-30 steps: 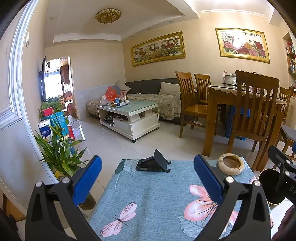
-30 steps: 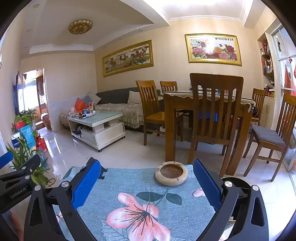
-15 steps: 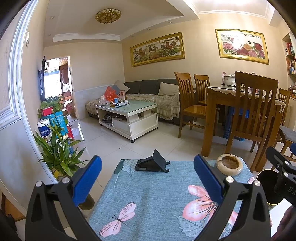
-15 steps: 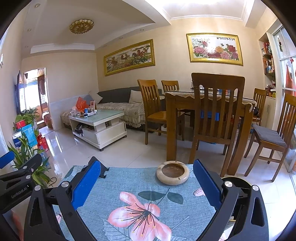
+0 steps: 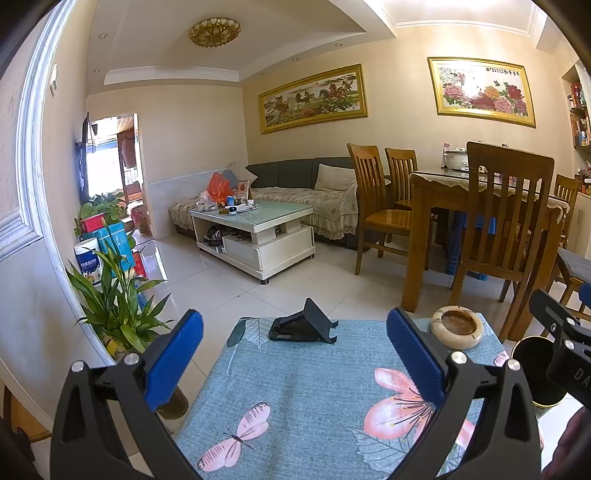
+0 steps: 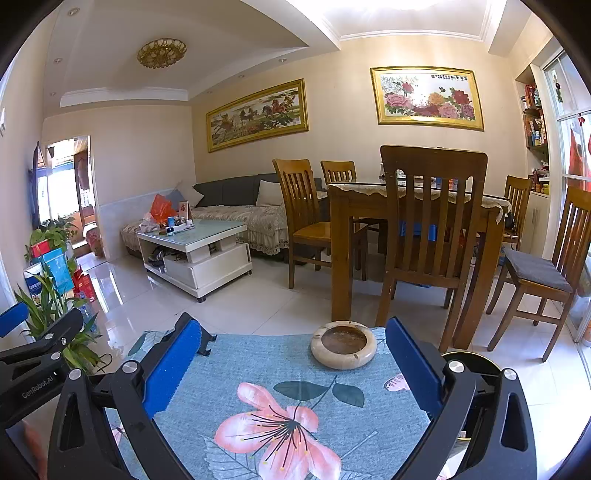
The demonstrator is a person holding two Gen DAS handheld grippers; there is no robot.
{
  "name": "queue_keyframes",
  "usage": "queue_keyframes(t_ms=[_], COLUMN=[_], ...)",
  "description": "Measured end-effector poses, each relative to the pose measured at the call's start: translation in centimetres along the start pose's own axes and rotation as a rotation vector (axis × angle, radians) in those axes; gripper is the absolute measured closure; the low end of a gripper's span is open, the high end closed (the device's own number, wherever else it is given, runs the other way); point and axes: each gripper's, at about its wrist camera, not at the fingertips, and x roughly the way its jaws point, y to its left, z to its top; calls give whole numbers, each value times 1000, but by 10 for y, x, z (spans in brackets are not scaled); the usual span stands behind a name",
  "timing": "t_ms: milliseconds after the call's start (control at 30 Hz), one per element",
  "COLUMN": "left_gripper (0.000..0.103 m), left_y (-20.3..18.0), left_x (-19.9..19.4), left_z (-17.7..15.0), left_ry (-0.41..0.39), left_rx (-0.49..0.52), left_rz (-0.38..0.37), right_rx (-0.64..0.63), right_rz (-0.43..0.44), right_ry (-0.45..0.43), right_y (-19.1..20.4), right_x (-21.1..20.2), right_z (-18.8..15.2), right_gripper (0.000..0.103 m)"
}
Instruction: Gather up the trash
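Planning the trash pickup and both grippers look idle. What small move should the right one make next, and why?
Probably ease the right gripper forward toward the ashtray. It is open and empty above the floral cloth, the ashtray sits just ahead between its fingers, and the dark bin stands close on the right.

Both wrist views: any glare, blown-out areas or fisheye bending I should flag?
Left wrist view: the doorway is blown out white, the floor tiles glare, and the wall trim bows strongly. Right wrist view: the ceiling recess is overexposed and the window frame curves. Both look sharp, with black corner vignetting.
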Motion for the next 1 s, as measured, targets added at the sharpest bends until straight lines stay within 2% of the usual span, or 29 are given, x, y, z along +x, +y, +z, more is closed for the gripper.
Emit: queue_keyframes(t_ms=[1000], left_gripper=[3], left_y=[-1], left_x=[-1], left_z=[0], left_ry=[-1], left_rx=[10], left_rz=[1], right_rx=[3], right_rz=[0], right_ry=[4], right_y=[-1], right_x=[1], right_z=[-2], right_gripper=[3])
